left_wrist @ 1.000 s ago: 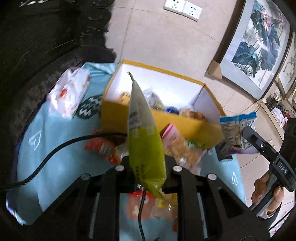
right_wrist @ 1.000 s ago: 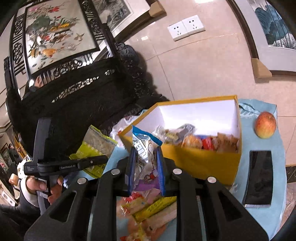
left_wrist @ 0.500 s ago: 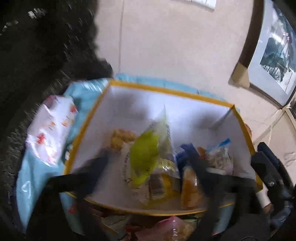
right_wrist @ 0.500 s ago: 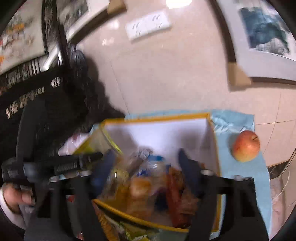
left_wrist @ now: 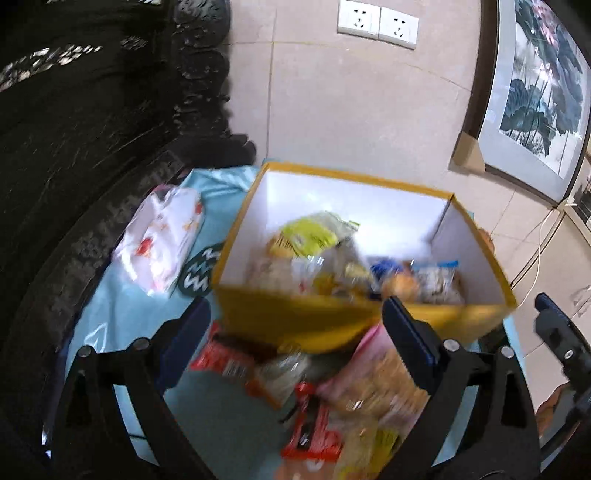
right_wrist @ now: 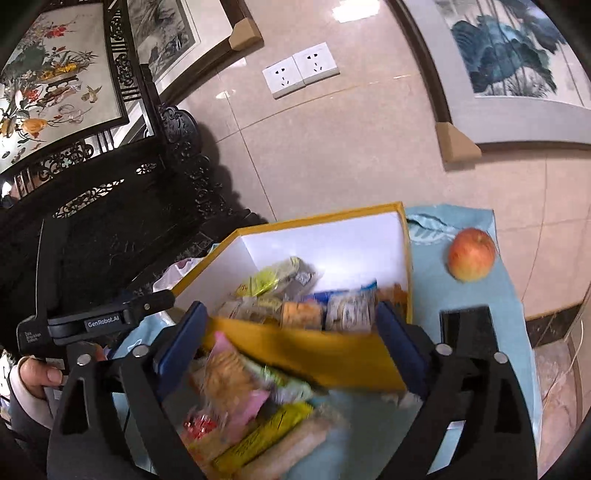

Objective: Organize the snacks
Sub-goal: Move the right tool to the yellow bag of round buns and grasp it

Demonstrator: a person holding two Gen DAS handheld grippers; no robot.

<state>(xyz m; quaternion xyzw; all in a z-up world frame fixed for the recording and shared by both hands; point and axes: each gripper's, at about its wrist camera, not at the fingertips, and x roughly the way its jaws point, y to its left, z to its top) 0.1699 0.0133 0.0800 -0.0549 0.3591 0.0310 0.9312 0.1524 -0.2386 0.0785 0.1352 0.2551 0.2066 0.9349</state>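
Surface: light blue tablecloth (left_wrist: pixel 122 314) over a table, seen in the lower half of both views.
Room: beige tiled wall (left_wrist: pixel 351 110) behind; white sockets (left_wrist: pixel 376 23) at upper centre of the left view; framed painting (left_wrist: pixel 535 92) at upper right; dark carved furniture (left_wrist: pixel 92 110) at upper left.
Box: yellow box (left_wrist: pixel 295 325) with white inside, open at the top, centre of both views; long axis running left to right across the left view.
In the box: green packet (left_wrist: pixel 310 236) lying tilted against the back wall, long axis slanting up to the right; blue-and-white packet (right_wrist: pixel 351 306) at the right end, blurred.
Loose snacks: heap of packets (left_wrist: pixel 332 398) on the cloth just in front of the box, lower centre; yellow bar (right_wrist: pixel 258 439) slanting up to the right in the right view.
Other things: white tissue pack (left_wrist: pixel 162 240) left of the box; apple (right_wrist: pixel 472 254) and dark phone (right_wrist: pixel 469 328) right of it.
Left gripper (left_wrist: pixel 295 336): spread wide, nothing held.
Right gripper (right_wrist: pixel 288 339): just been opening, now wide, holding nothing.
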